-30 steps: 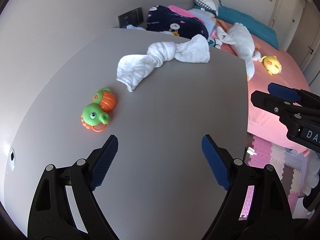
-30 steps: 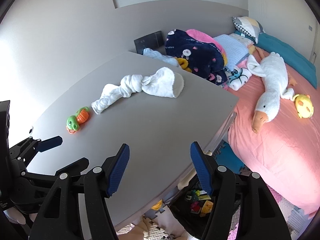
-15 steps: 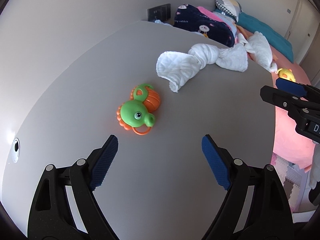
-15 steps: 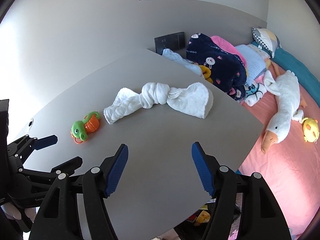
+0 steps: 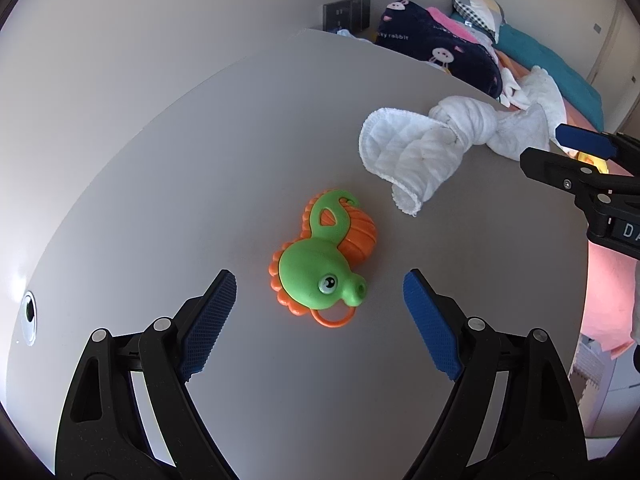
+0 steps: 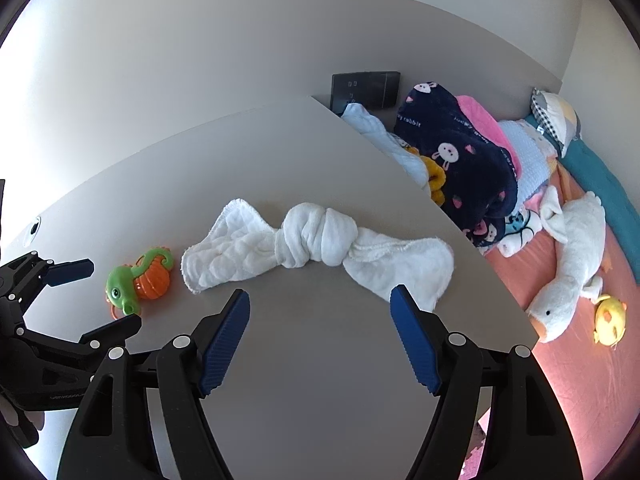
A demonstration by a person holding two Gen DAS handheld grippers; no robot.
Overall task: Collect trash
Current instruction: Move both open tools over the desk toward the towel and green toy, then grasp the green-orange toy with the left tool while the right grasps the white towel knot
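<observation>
A green and orange toy seahorse (image 5: 324,264) lies on the grey table (image 5: 200,160). My left gripper (image 5: 320,304) hovers just in front of it, open, with the toy's snout and ring between the blue fingertips but untouched. A knotted white cloth (image 6: 316,240) lies further along the table. My right gripper (image 6: 320,316) stands open just short of the knot, its jaws opening, with nothing between them. In the right wrist view the toy seahorse (image 6: 138,276) sits left of the cloth, by the left gripper (image 6: 80,296). The cloth (image 5: 436,148) shows at upper right in the left wrist view.
The table's right edge (image 6: 500,272) drops to a pink bed (image 6: 580,360) holding a white plush goose (image 6: 568,264), a yellow toy (image 6: 610,316) and a dark blue blanket (image 6: 460,152). A black wall panel (image 6: 366,88) sits behind. A cable hole (image 5: 29,312) marks the table's left.
Both grippers have moved forward over the table: the toy seahorse now lies right at the left fingertips, and the knotted cloth is close to the right ones. The right jaws have widened.
</observation>
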